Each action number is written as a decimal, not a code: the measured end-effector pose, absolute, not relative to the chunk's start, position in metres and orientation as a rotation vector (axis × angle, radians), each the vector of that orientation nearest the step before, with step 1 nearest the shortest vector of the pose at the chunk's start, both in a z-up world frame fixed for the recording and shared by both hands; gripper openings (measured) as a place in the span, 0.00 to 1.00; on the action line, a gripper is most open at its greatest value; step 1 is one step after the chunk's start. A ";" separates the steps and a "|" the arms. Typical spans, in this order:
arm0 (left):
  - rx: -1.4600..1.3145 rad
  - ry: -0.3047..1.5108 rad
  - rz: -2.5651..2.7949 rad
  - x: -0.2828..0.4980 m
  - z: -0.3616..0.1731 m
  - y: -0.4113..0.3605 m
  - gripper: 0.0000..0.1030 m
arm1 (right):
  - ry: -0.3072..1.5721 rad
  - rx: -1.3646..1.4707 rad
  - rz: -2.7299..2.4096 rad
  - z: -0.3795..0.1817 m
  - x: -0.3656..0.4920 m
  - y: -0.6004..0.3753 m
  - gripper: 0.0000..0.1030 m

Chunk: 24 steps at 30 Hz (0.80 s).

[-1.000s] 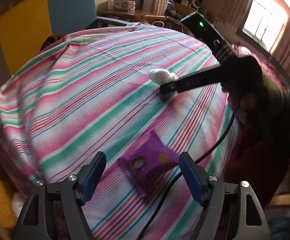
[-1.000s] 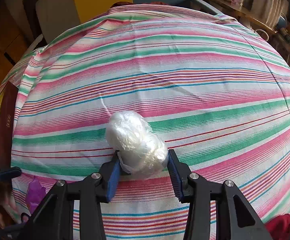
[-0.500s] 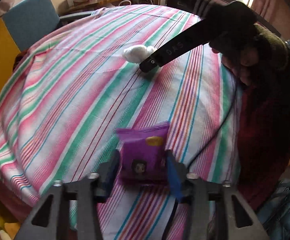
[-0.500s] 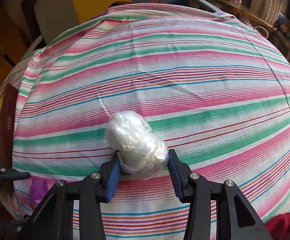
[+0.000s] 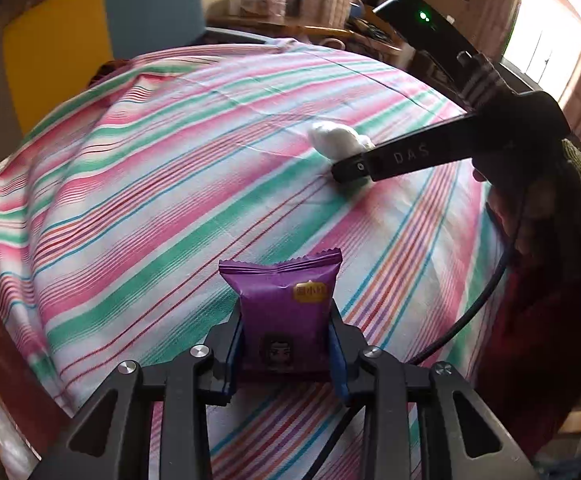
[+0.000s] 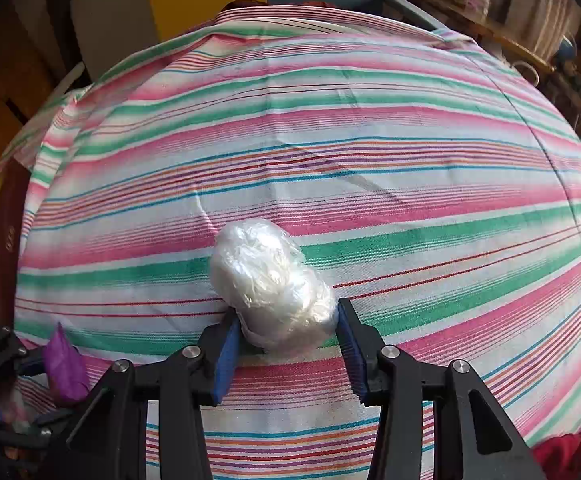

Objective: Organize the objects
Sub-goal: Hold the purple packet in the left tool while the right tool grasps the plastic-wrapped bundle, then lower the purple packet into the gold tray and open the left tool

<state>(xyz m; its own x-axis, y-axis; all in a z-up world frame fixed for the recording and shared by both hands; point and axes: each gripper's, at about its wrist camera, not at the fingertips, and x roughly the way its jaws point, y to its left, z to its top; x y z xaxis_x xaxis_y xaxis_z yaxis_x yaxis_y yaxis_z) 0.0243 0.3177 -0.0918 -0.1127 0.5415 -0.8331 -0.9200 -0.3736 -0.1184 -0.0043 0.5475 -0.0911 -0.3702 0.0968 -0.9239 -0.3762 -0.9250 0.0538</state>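
Left wrist view: left gripper (image 5: 286, 350) clamping a purple snack packet (image 5: 284, 320) upright between blue pads, jaws having just been closing onto it, low over the striped tablecloth (image 5: 150, 200). Farther off, showing the right gripper (image 5: 350, 168) beside a white plastic-wrapped bundle (image 5: 336, 142), a gloved hand (image 5: 522, 120) gripping the handle.

Right wrist view: right gripper (image 6: 286, 344) pinching the wrapped bundle (image 6: 268, 280) at both sides, bundle resting on the cloth (image 6: 370, 160). Showing the purple packet (image 6: 64, 364) at lower left.
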 end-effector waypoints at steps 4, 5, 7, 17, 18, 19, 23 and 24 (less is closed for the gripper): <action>-1.015 0.492 1.777 0.025 -0.082 0.309 0.34 | 0.374 -1.561 2.357 -0.092 -0.003 0.549 0.45; -1.008 0.474 1.793 0.026 -0.077 0.305 0.34 | 0.376 -1.560 2.357 -0.093 -0.001 0.549 0.45; -0.989 0.455 1.827 0.028 -0.068 0.298 0.34 | 0.380 -1.559 2.358 -0.093 0.000 0.550 0.46; -0.916 0.335 1.964 0.032 -0.023 0.263 0.34 | 0.362 -1.542 2.373 -0.096 0.002 0.549 0.48; -0.901 0.326 1.979 0.032 -0.017 0.258 0.34 | 0.362 -1.541 2.373 -0.097 0.000 0.549 0.48; -0.890 0.321 1.993 0.032 -0.012 0.254 0.34 | 0.355 -1.539 2.374 -0.097 -0.001 0.547 0.48; -0.854 0.305 2.055 0.031 0.006 0.235 0.34 | 0.329 -1.535 2.378 -0.098 -0.001 0.545 0.48; -0.846 0.307 2.070 0.030 0.009 0.230 0.34 | 0.325 -1.534 2.379 -0.097 0.000 0.546 0.48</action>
